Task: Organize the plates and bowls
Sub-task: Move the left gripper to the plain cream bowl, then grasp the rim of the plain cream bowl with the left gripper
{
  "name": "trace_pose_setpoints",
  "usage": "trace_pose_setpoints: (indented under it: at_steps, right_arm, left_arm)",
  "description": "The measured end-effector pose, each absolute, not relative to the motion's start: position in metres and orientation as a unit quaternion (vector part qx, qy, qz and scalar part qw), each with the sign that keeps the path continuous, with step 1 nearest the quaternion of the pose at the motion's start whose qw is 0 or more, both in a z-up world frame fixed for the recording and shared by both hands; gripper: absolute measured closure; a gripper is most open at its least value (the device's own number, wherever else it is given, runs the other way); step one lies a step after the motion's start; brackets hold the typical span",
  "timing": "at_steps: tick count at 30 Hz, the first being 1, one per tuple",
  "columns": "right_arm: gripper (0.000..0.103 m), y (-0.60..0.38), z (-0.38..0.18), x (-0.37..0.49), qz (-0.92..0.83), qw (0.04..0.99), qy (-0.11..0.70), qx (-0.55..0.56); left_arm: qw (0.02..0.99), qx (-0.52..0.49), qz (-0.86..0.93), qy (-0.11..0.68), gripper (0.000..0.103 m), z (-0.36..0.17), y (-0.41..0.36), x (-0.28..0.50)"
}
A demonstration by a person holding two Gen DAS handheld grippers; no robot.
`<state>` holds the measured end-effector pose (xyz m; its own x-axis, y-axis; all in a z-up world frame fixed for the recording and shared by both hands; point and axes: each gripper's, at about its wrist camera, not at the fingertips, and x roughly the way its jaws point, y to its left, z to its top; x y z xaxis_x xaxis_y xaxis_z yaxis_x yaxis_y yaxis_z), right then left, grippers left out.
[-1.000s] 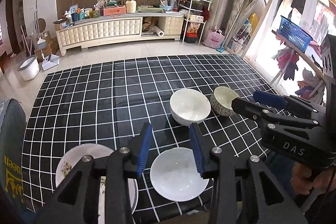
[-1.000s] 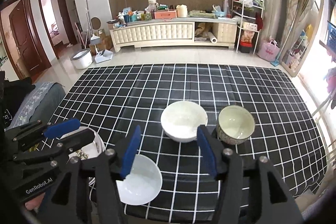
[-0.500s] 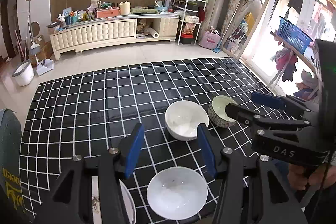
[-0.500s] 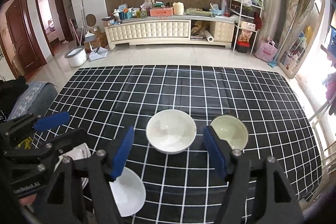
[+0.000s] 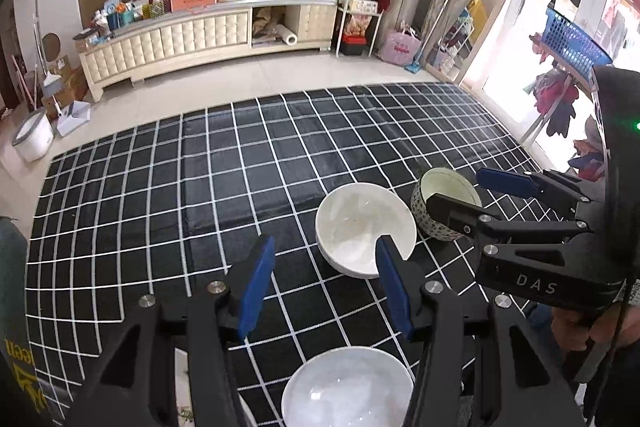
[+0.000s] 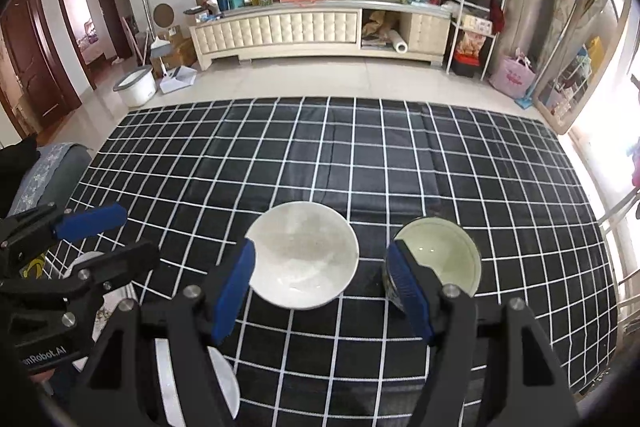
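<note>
Your left gripper (image 5: pixel 322 281) and right gripper (image 6: pixel 324 291) both hang spread wide with nothing between the pads, over the near part of the checked cloth (image 6: pixel 360 155), whose far half lies bare right to its edge. The large white bowl (image 6: pixel 306 259) sits just beyond the right gripper's pads, with the patterned bowl (image 6: pixel 440 255) close on its right, partly behind the right-hand pad. A smaller white bowl (image 5: pixel 346 387) sits at the near edge under your left gripper, and a flowered plate (image 6: pixel 86 263) lies to its left, mostly hidden.
</note>
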<state>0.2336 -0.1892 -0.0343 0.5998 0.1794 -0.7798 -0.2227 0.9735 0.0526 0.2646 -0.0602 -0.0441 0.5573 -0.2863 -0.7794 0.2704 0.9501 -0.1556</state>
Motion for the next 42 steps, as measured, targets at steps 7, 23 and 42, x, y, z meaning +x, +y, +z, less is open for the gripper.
trace_pose_setpoints:
  at_steps: [7, 23, 42]
  right_arm:
    - [0.03, -0.198, -0.058, 0.259, 0.113, 0.88, 0.462, -0.016]
    - [0.031, -0.205, -0.107, 0.297, 0.123, 0.85, 0.512, -0.024]
    - [0.087, -0.202, -0.135, 0.301, 0.117, 0.836, 0.531, -0.072]
  left_arm:
    - [0.849, -0.033, -0.182, 0.495, 0.053, -0.074, -0.066, 0.295]
    - [0.813, -0.006, -0.185, 0.552, 0.055, -0.13, -0.082, 0.335]
    - [0.792, -0.012, -0.197, 0.578, 0.083, -0.15, -0.088, 0.345]
